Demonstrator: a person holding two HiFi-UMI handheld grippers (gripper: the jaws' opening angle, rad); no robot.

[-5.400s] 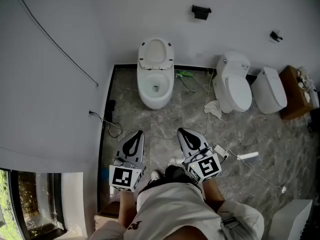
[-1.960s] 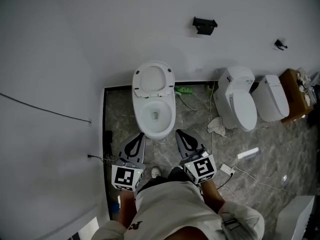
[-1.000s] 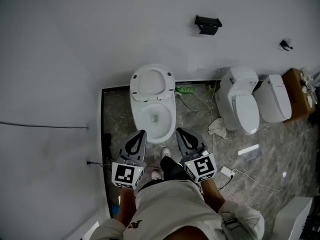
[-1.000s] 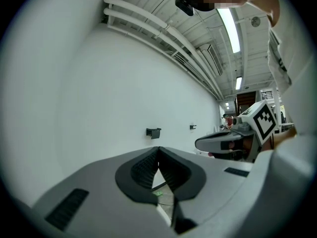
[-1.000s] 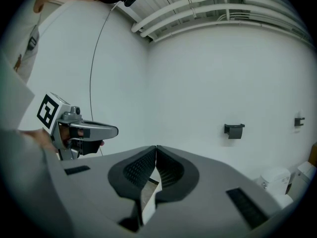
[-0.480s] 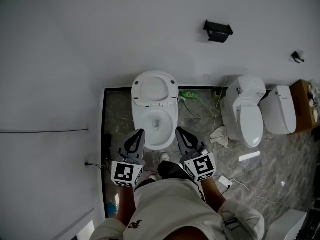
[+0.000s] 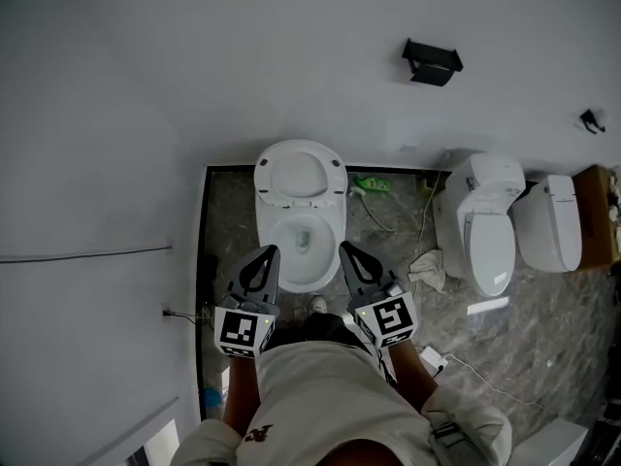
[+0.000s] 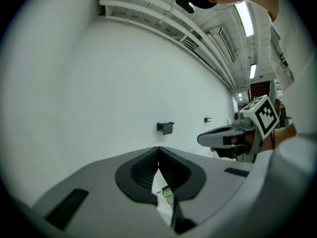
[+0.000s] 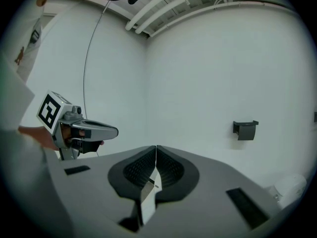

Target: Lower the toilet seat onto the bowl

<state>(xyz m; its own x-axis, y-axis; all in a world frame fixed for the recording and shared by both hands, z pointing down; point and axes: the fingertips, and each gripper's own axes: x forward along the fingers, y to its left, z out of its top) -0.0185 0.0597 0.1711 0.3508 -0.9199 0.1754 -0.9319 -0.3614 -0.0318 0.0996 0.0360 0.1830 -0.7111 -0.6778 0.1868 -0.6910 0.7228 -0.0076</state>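
Left gripper (image 7: 268,252): grey tapered shell with a black, teardrop-shaped ribbed inset. Right gripper (image 7: 345,249): same build and colours. Each carries a white cube with black square markers, left cube (image 7: 240,330) and right cube (image 7: 387,316), with a small green light at the cube's upper edge. Clothing: pale beige garment (image 7: 325,401) bearing a small dark emblem (image 7: 258,435); one white shoe (image 7: 317,305) visible.

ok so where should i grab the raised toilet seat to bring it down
Take the toilet seat by its free upper rim, coming from the front over the bowl. It stands raised behind the bowl, so that top edge probably tips forward easiest.
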